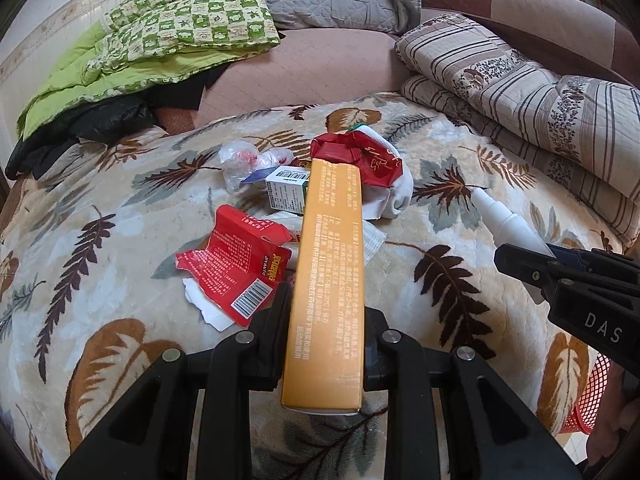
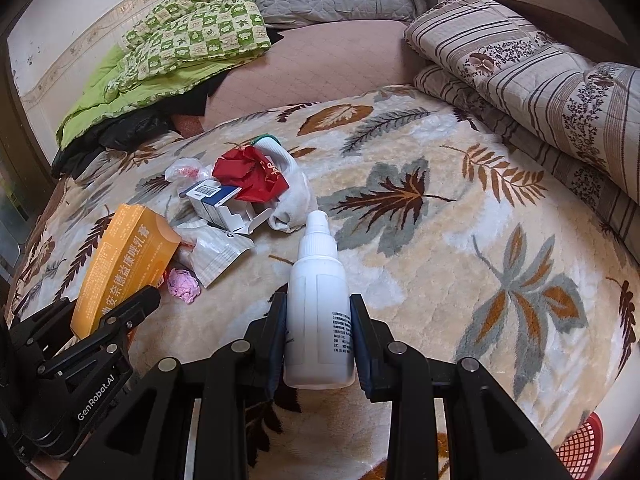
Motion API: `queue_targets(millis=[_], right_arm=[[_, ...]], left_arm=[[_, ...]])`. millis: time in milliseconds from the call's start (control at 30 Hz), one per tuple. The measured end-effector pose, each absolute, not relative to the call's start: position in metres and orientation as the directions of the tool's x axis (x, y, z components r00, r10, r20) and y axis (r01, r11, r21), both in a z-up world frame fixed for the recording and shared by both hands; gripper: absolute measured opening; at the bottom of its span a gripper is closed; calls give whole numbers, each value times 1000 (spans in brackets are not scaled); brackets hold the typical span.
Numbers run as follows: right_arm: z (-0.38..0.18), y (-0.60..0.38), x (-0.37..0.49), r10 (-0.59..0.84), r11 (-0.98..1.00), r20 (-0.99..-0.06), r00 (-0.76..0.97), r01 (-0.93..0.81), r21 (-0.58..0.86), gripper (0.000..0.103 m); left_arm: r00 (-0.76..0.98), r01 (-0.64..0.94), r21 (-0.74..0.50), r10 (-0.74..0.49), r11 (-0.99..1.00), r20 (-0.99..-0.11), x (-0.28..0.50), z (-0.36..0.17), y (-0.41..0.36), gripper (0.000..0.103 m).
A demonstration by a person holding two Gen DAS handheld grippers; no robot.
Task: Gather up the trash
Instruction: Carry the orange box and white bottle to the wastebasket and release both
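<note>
Broadly, a leaf-patterned blanket [image 2: 440,240] covers the bed, with a green checked quilt [image 2: 192,28] folded at 11 o'clock and a striped quilt [image 2: 520,68] stacked at 2 o'clock. A red mesh basket [image 2: 580,452] peeks in at 5 o'clock in the right wrist view. At 12 o'clock from the left gripper [image 1: 324,344], a litter pile lies on the blanket: a crumpled red bag [image 1: 360,156] atop a white sock [image 1: 396,196], a white-and-blue carton [image 1: 286,192], a torn red packet [image 1: 236,268] and a clear plastic wrapper [image 1: 244,160]. The left gripper's 2 fingers clamp a long orange box [image 1: 328,280], pointing toward the pile. The right gripper [image 2: 318,336] pinches a white spray bottle [image 2: 318,308] by its body, nozzle forward, near the sock. A small pink paper wad [image 2: 183,285] sits just beside the orange box.
</note>
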State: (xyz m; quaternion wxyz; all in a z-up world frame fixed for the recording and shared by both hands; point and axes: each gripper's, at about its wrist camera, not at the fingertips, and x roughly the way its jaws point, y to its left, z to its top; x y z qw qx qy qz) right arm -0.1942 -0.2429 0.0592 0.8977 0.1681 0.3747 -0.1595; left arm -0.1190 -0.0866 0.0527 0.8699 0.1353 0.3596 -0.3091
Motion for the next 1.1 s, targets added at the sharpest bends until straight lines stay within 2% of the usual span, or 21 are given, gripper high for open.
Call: queue_targets(millis=[600, 1100], right_arm=[[60, -249, -204, -171, 884, -722, 670, 428, 189, 32], [84, -285, -272, -269, 786, -678, 684, 562, 256, 32]], left_arm=[[529, 650, -21, -473, 759, -704, -120, 56, -89, 25], [404, 805, -54, -612, 591, -680, -162, 69, -113, 25]])
